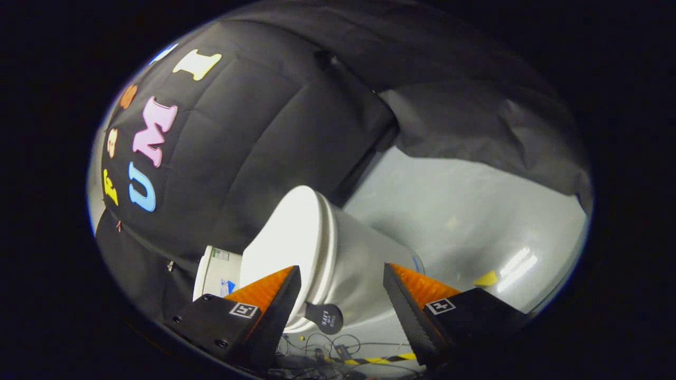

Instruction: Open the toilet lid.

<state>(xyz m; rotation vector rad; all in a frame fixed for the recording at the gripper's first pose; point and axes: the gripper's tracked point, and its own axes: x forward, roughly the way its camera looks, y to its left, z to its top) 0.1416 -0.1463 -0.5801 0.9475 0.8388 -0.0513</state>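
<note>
Jaws of the gripper [342, 311] stand wide and hold nothing, with the closed toilet lid [288, 237] just ahead and toward the left finger, its small dark tab [324, 317] jutting between the fingers, the floor [465, 211] beyond.

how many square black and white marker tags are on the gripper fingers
2. One marker tag sits on the left finger beside the toilet lid; the other on the right finger. The gripper is open.
</note>
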